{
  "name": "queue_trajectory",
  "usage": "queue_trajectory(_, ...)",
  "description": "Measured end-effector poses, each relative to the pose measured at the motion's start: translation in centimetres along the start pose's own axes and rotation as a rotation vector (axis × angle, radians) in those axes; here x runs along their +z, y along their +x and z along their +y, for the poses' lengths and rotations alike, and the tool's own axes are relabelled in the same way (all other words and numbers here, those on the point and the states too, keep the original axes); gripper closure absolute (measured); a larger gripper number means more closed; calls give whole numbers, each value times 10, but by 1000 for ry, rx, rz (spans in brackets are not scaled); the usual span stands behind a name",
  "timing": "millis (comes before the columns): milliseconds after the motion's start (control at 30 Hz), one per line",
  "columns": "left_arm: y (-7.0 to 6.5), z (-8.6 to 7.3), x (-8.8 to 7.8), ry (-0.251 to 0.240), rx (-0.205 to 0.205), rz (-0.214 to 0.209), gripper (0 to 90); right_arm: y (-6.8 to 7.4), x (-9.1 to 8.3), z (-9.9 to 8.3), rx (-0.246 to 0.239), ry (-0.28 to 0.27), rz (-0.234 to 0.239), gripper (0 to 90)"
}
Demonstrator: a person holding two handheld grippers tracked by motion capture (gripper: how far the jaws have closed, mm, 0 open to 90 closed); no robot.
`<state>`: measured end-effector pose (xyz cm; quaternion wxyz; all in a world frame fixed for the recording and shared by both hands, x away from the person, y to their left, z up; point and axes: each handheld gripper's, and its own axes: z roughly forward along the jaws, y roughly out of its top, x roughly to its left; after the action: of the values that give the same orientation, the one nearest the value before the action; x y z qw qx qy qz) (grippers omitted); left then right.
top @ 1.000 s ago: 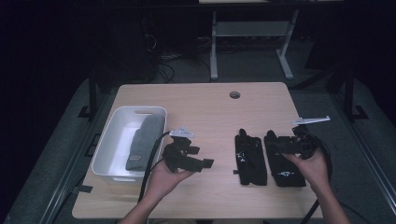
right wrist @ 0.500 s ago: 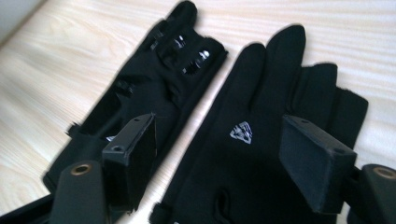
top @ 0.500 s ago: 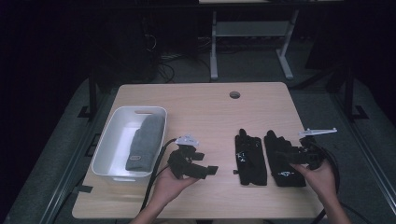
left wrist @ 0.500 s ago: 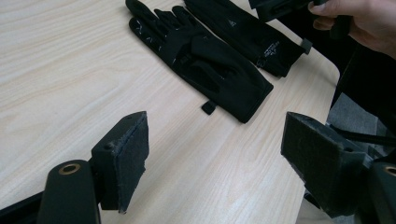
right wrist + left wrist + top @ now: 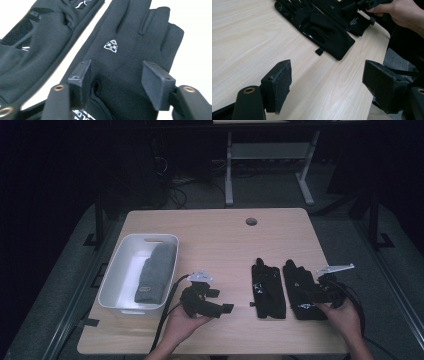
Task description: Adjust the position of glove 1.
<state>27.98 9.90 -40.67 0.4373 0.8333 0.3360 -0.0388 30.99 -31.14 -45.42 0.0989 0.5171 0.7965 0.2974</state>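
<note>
Two black gloves lie side by side on the wooden table, fingers pointing away from me: the left glove (image 5: 267,289) and the right glove (image 5: 299,287), which bears a small white logo (image 5: 110,46). My right gripper (image 5: 314,296) is low over the right glove's cuff; its jaws have just been closing and straddle the cuff fabric (image 5: 117,72) with a gap left at each pad. My left gripper (image 5: 221,301) hovers open over bare table (image 5: 328,72), nothing between its pads, pointing toward the gloves (image 5: 317,25).
A white bin (image 5: 120,270) stands at the table's left with a grey knit item (image 5: 155,272) inside. A round cable hole (image 5: 251,221) sits near the far edge. Cables trail from both grippers toward me.
Both hands have come down and toward the near edge. The right gripper has settled over the right glove's cuff and its jaws stand narrower than before.
</note>
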Motion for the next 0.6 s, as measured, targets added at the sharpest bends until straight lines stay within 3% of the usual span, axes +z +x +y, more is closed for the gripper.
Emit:
queue_trajectory(200, 1, -3, 0, 2, -9, -1, 233, 9, 4, -1, -95, 18, -83, 528)
queue_trajectory(300, 0, -4, -1, -1, -5, 2, 233, 9, 4, -2, -85, 19, -70, 580)
queue_trajectory(433, -1, -4, -2, -8, -4, 3, 234, 10, 4, -2, -89, 15, -40, 725)
queue_trajectory(600, -2, -3, -3, -8, 0, 2, 235, 7, 3, -4, -41, 12, -2, 772)
